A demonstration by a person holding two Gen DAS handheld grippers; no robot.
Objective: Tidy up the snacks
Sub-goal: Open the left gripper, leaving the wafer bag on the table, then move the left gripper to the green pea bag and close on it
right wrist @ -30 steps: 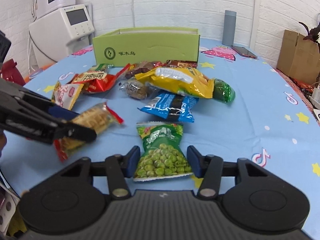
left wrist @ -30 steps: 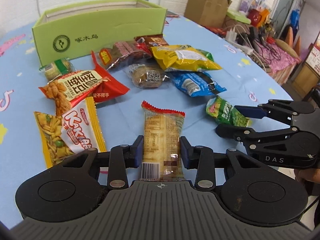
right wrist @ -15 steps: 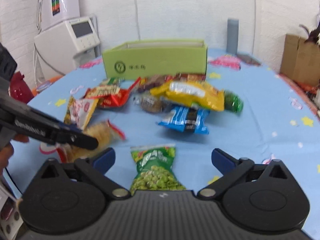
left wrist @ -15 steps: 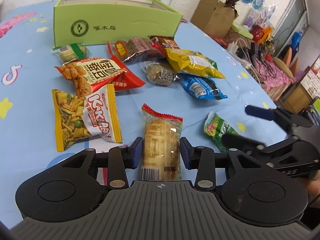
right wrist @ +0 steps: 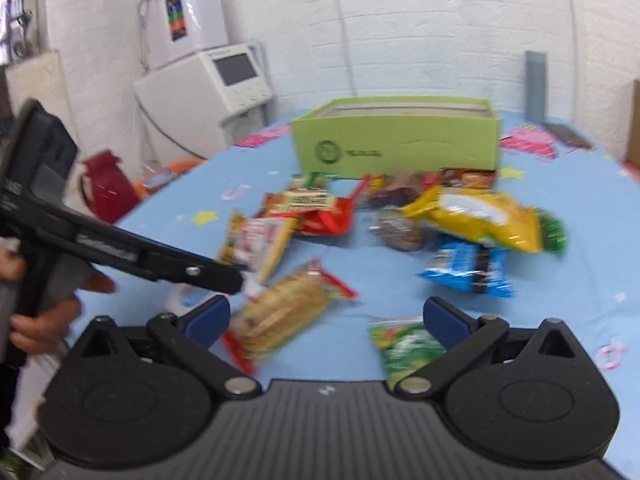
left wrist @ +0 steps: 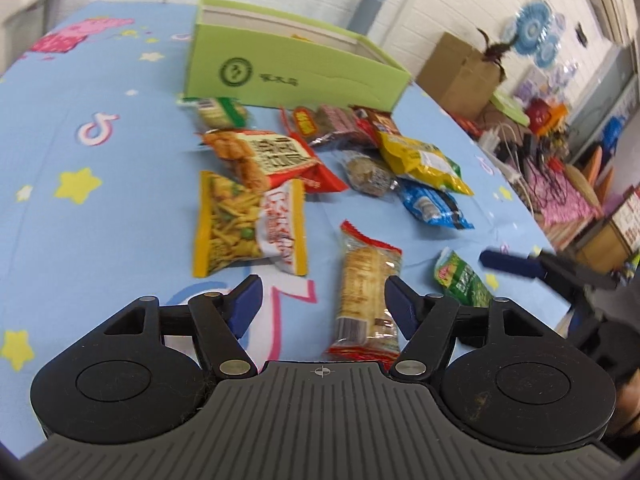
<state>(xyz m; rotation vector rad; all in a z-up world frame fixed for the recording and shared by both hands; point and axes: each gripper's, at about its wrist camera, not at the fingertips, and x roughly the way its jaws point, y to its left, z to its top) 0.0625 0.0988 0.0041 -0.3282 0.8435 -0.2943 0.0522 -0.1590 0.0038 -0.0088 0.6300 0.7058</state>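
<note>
Surface [left wrist: 80,128], blue printed cloth; carries everything below.

Green box [left wrist: 296,68]: open-topped, far ahead of both claws, beyond the snack pile. Judged the destination for the snacks.

Snack pile, between box and claws: yellow bag [left wrist: 420,158], red bag [left wrist: 272,156], yellow-and-white bag [left wrist: 248,228], blue packet [left wrist: 434,208]. All lying flat, none in the box as far as can be seen.

Cracker pack [left wrist: 366,296]: lies on the surface between the left claw's [left wrist: 322,306] jaws, hard against the right-hand one, well apart from the left-hand one. Long axis runs nearly straight away from the claw, along its pointing line, top leaning slightly left. Left claw released; its jaws have just been opening, pack between them but not pinched.

Green pea packet [right wrist: 408,350]: just ahead of the right claw [right wrist: 324,314], near its right-hand jaw, lower end hidden under the claw body. Long axis roughly away from the claw. Right claw released, spread wide, nothing gripped.

Judgement: each packet sits nearest its own claw; left has the cracker pack lined up lengthwise, so closing across the short width would suit. Pack is off-centre; a small shift right first seems wise.
</note>
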